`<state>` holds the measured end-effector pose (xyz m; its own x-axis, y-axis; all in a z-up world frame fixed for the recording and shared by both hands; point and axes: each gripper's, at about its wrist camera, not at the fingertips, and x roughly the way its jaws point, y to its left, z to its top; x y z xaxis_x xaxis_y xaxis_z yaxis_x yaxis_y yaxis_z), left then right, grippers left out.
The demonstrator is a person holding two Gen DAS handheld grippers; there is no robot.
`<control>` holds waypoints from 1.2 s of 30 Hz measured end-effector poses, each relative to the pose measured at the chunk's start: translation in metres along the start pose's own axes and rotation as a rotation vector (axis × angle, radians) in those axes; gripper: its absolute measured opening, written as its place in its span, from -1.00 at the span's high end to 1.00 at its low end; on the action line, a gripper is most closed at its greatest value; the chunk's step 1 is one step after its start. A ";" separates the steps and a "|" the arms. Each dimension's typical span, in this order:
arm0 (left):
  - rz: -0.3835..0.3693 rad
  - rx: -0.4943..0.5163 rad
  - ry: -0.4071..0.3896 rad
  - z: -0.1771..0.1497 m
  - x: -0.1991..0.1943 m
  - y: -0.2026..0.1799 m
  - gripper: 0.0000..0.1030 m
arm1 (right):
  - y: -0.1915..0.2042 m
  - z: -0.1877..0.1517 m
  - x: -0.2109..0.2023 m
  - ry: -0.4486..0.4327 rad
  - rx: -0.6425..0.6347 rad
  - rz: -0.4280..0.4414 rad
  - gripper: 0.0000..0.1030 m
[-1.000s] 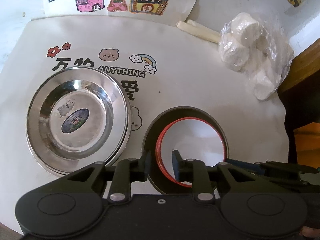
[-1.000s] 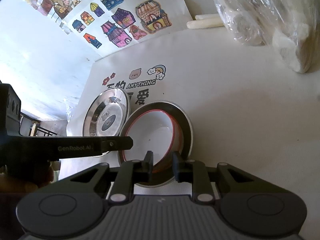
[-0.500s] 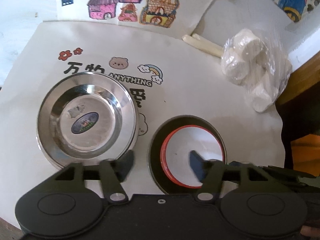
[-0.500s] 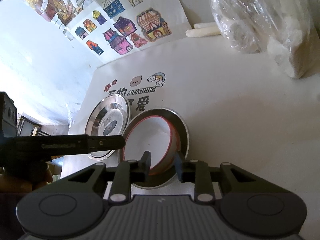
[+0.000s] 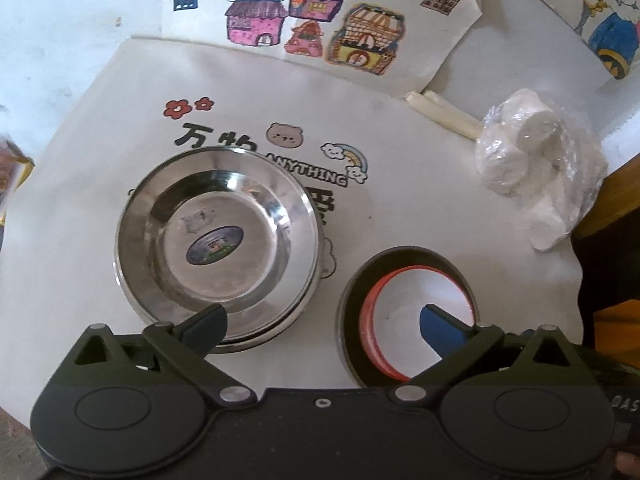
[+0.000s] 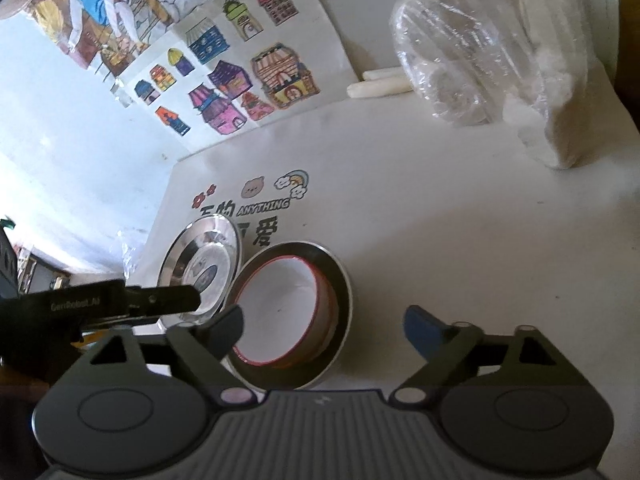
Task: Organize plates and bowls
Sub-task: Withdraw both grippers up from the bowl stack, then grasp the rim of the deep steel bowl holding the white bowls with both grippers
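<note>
Both grippers — left, right — are spreading their jaws and grasp nothing. The red-rimmed bowl sits nested in a steel bowl on the mat — beside the steel plates.

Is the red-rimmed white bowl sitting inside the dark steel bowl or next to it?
Inside. The red-rimmed white bowl is nested in the dark steel bowl, whose rim rings it all round in both views. Both stand upright and look empty.

Bare cloth right of bowls, bagged rolls seemingly far
</note>
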<state>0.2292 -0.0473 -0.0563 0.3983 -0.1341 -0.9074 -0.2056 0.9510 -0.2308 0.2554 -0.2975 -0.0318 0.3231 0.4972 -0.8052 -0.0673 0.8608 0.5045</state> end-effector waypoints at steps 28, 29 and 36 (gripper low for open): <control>0.155 -0.103 0.166 -0.021 0.021 0.019 -0.99 | -0.022 -0.002 0.006 0.050 0.007 -0.185 -0.99; 0.158 -0.105 0.169 -0.021 0.023 0.018 -0.99 | -0.022 -0.002 0.007 0.057 0.000 -0.188 -0.99; 0.169 -0.117 0.181 -0.015 0.033 0.011 -0.99 | -0.018 -0.003 0.016 0.099 -0.070 -0.219 -0.99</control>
<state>0.2262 -0.0454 -0.0938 0.1859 -0.0340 -0.9820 -0.3612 0.9270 -0.1004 0.2592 -0.3044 -0.0545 0.2436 0.3028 -0.9214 -0.0721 0.9530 0.2942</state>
